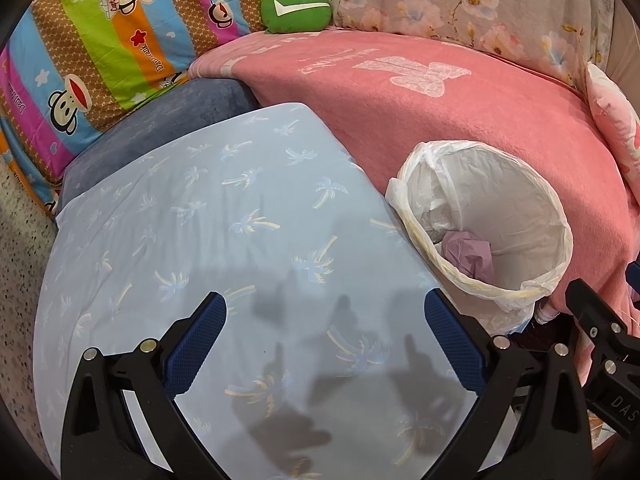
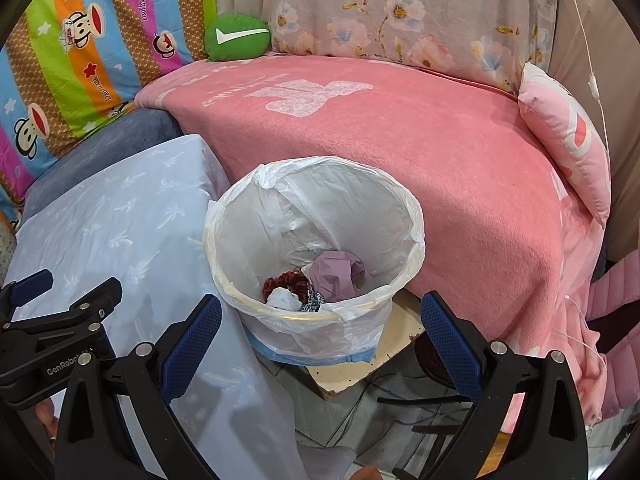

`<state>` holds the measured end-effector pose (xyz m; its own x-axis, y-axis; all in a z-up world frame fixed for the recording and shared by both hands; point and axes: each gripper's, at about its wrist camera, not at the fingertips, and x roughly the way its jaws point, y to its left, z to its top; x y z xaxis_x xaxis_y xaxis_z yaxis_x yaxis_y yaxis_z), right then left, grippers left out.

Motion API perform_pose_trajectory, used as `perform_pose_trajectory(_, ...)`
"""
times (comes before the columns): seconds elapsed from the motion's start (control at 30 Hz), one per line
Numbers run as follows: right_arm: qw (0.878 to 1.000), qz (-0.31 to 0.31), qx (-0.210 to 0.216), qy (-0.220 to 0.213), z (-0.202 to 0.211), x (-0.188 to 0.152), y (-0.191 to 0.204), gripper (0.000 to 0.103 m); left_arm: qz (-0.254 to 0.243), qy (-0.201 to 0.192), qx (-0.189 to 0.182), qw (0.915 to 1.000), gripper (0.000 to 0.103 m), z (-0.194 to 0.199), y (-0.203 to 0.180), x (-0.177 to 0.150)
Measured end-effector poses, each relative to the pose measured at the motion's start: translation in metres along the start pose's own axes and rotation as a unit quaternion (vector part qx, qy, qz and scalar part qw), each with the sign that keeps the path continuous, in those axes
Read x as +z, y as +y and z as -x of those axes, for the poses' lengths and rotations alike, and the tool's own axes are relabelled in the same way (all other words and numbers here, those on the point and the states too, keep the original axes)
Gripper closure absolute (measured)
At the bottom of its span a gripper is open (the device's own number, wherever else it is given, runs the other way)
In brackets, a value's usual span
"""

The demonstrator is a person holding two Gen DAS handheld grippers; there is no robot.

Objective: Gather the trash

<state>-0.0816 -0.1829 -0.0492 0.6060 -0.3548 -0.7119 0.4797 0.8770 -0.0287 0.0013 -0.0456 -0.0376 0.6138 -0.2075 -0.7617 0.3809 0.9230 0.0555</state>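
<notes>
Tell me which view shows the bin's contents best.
The right wrist view: it looks down into the lined bin, showing purple paper, a dark red piece and white scraps. The left wrist view shows the bin obliquely, with only the purple paper clear.

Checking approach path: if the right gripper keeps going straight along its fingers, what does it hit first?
Most likely the near rim of the lined trash bin, which sits between the open right gripper fingers. Nothing shows in front of it, though depth is hard to judge.

Thin glossy plastic bin liner (image 2: 256,184), fuzzy pink blanket (image 2: 400,140).
</notes>
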Motion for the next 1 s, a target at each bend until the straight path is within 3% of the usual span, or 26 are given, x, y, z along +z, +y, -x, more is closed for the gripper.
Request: perform_pose_trajectory(1.0, 1.0, 0.002, 0.002, 0.002, -0.0034, -0.0001, 0.0032, 0.006, -0.006, 0.005, 0.009, 0.9999, 0.008, -0.0021, 0.0066, -0.0027)
